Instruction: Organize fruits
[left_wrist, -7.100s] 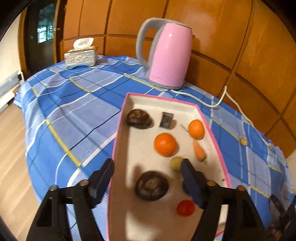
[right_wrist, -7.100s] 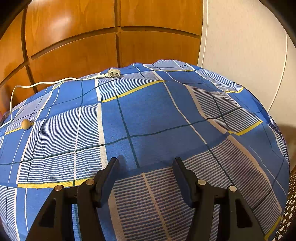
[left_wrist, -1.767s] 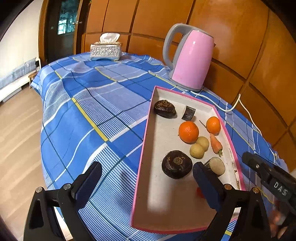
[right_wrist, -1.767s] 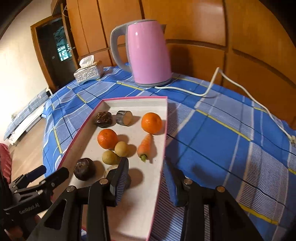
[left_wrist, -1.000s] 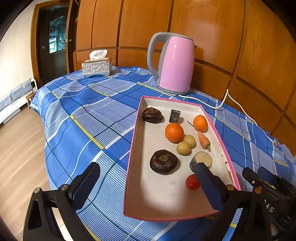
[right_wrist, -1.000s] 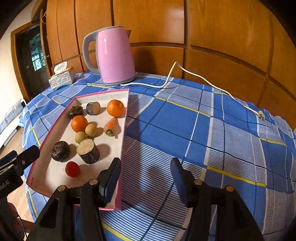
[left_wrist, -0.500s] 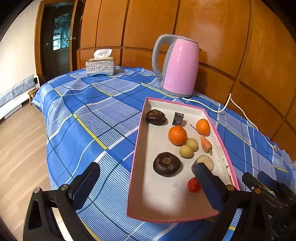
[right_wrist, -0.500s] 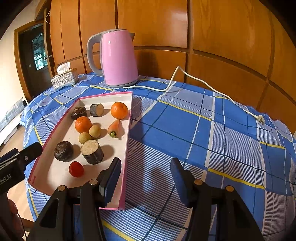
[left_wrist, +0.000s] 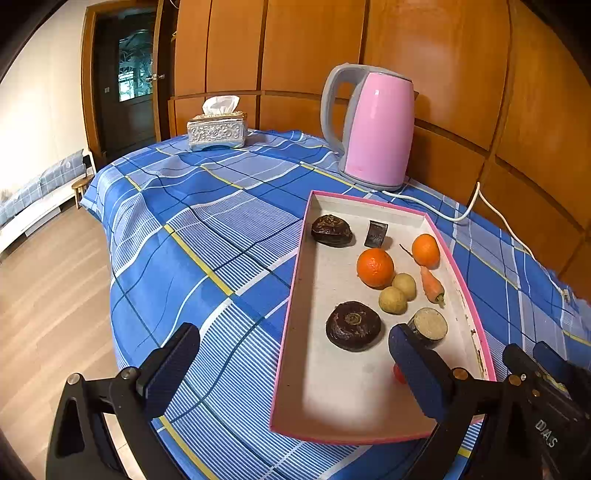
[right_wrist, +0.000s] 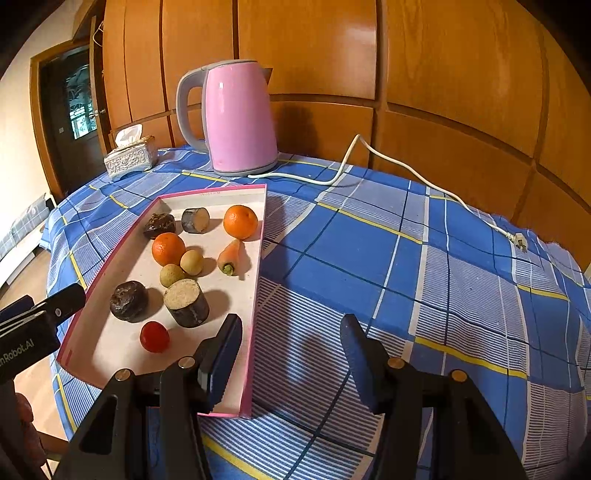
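At the far left, a silver tissue box (left_wrist: 217, 132) is being shown at the back of the table (left_wrist: 192, 236), which is being covered by a blue plaid cloth. The left claw (left_wrist: 291, 363) is being held low at the near edge, level and pointing forward, its jaws being kept wide apart with nothing between them; its left finger is hanging over the cloth and its right finger is overlapping the near right part of the pink-rimmed tray (left_wrist: 291, 306). Inside the tray, two dark round fruits (left_wrist: 352, 325), two oranges (left_wrist: 375, 267), two small yellowish fruits (left_wrist: 393, 300), a carrot (left_wrist: 431, 285), two cut dark-skinned chunks (left_wrist: 427, 325) and a red tomato (right_wrist: 154, 336) are being kept, all well apart from the tray's near end. A pink kettle (left_wrist: 376, 129) is being shown behind the tray, its white cord (right_wrist: 406, 173) trailing rightward across the cloth. The right claw (right_wrist: 290, 356) is being held just right of the tray's near corner, likewise level and empty, with jaws being kept wide; its left finger is overlapping the tray rim, its right finger is being held above bare cloth.
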